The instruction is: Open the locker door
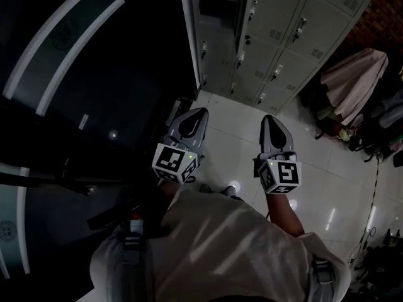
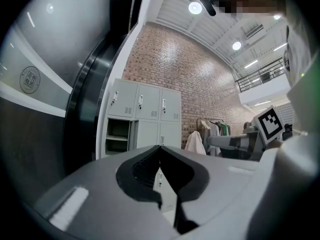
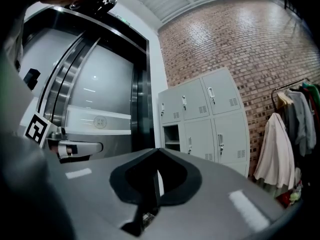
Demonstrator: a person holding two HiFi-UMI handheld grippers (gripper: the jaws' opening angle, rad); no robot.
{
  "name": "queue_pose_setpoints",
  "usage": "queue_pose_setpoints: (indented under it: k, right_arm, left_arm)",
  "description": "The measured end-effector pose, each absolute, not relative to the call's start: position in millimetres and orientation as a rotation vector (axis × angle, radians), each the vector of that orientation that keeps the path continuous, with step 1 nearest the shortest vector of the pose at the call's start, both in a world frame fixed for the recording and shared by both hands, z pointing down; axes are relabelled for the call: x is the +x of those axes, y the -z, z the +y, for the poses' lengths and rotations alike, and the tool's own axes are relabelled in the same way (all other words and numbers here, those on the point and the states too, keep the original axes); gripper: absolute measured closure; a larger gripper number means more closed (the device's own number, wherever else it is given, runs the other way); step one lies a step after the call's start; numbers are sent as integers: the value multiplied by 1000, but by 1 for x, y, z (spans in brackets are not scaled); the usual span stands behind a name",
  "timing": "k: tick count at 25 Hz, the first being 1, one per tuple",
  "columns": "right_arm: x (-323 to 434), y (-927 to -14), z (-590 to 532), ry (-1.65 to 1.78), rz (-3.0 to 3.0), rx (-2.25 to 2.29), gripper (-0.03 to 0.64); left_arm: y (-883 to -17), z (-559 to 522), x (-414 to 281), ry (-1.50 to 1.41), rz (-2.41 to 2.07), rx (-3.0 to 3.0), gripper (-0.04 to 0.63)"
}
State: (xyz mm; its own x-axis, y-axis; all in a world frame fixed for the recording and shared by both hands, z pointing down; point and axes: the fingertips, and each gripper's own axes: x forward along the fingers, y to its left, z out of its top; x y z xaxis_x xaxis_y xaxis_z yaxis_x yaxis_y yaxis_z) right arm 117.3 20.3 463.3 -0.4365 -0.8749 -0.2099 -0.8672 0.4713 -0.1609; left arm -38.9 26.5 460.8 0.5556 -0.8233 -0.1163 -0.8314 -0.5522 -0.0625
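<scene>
A grey bank of lockers stands ahead of me across the tiled floor, well out of reach of both grippers. It also shows in the left gripper view as the lockers and in the right gripper view as the lockers. One compartment at the bank's left stands open and looks empty; the other doors are closed, each with a small handle. My left gripper and right gripper are held side by side at waist height. Both are shut with nothing between the jaws.
A dark curved glass wall runs along the left, right up to the lockers. A clothes rack with hanging garments stands to the right of the lockers against the brick wall. Cables and bags lie on the floor at the right.
</scene>
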Motion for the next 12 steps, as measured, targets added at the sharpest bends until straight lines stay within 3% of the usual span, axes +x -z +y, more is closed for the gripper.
queue_pose_setpoints:
  k: [12]
  right_arm:
    - [105, -453, 14, 34, 2448, -1469, 617]
  left_arm:
    - [-457, 24, -57, -118, 1463, -2659, 595]
